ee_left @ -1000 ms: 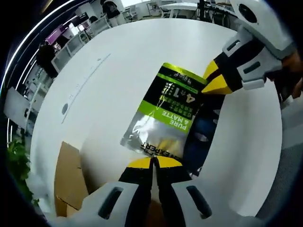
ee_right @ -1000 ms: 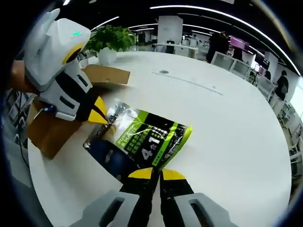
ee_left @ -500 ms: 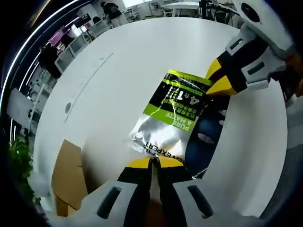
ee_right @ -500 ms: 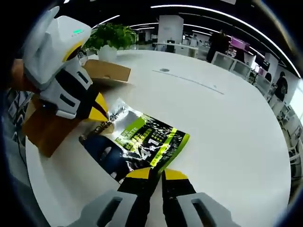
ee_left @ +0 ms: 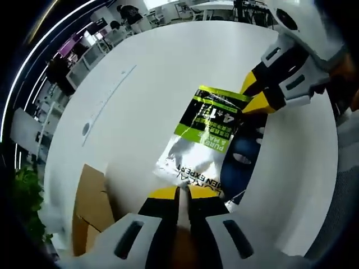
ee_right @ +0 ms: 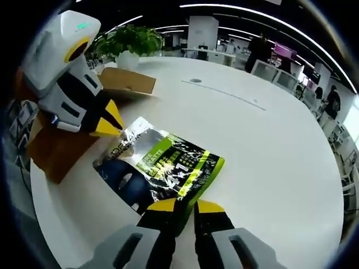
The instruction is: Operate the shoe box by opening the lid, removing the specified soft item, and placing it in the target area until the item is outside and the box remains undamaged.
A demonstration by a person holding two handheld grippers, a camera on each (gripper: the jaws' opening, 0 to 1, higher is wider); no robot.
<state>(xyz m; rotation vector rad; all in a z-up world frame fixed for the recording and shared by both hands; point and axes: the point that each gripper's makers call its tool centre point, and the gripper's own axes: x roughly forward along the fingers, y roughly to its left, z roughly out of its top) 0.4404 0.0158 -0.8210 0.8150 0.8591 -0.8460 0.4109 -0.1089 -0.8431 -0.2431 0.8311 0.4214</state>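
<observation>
A soft pouch (ee_right: 162,162), green, black and silver, lies flat on the white table (ee_right: 269,140). It also shows in the left gripper view as the pouch (ee_left: 205,140). My left gripper (ee_left: 178,194) is shut on the pouch's silver end; in the right gripper view the left gripper (ee_right: 115,130) comes in from the upper left. My right gripper (ee_right: 186,206) has its jaws slightly parted around the pouch's green corner; in the left gripper view the right gripper (ee_left: 255,95) sits at the pouch's far end. The open cardboard shoe box (ee_right: 53,151) stands behind the left gripper.
A box flap (ee_right: 129,83) lies open toward a potted plant (ee_right: 126,42) at the table's far edge. The box (ee_left: 90,202) sits at the lower left of the left gripper view. Office desks and people stand beyond the table. Bare tabletop stretches right of the pouch.
The pouch has settled flatter on the table. The left gripper drew back a little toward the box. The right gripper's jaws have parted slightly.
</observation>
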